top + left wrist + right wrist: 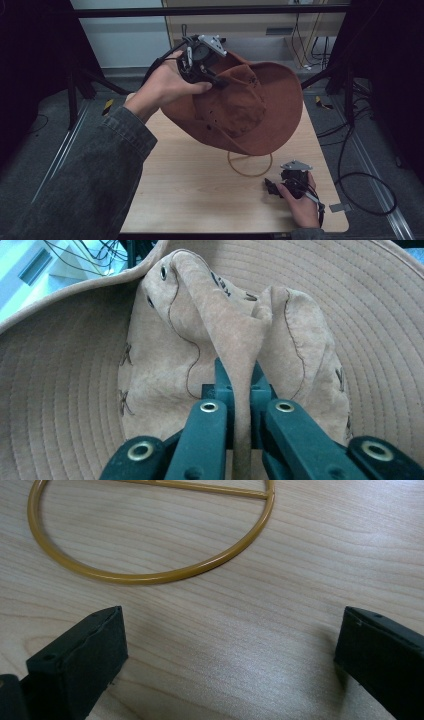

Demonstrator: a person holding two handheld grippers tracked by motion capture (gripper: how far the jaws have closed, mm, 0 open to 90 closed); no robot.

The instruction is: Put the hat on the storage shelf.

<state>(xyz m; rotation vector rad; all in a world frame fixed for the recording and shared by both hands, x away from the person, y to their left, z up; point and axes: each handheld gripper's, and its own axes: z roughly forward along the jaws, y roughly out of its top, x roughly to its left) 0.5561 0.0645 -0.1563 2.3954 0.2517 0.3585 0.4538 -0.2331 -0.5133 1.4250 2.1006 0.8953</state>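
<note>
A brown suede wide-brimmed hat [250,107] hangs tilted in the air over the far half of the table, crown toward me. My left gripper [212,80] is shut on a fold of the hat's crown [235,340], its jaws pinching the suede between them. A yellow metal ring stand [250,165] rests on the wooden table under the hat's brim; its curved base [150,575] lies just ahead of my right gripper. My right gripper [272,187] rests low on the table near the front right, jaws wide apart with bare wood between them.
The light wooden table [200,190] has a rounded front right corner. Black frame legs [75,95] stand at both sides on the grey floor. Cables [360,175] loop on the floor to the right. A small grey tag [341,207] lies at the table's right edge.
</note>
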